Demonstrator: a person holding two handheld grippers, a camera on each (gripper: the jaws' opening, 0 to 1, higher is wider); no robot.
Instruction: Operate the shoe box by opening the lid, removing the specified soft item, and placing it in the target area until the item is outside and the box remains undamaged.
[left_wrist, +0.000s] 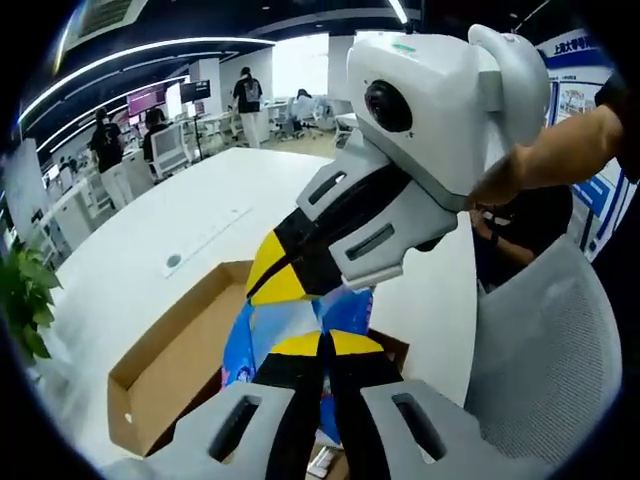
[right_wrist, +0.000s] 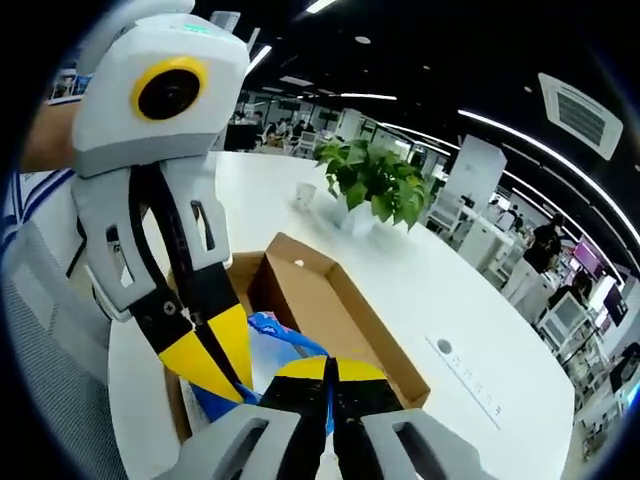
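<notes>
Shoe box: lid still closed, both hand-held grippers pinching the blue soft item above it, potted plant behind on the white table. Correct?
Not quite: the shoe box is open, its brown cardboard inside bare in the right gripper view. The rest stands: the left hand-held gripper and right hand-held gripper are both shut on the blue soft item above it, and the potted plant stands behind on the white table.

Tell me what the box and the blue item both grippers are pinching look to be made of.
Box: plain brown cardboard, matte, with raw folded edges and a small punched hole in its wall.
Blue item: looks like thin glossy plastic film, printed and crinkled with light sheen; possibly a bag around something soft. The left gripper and right gripper are both shut on it.
</notes>
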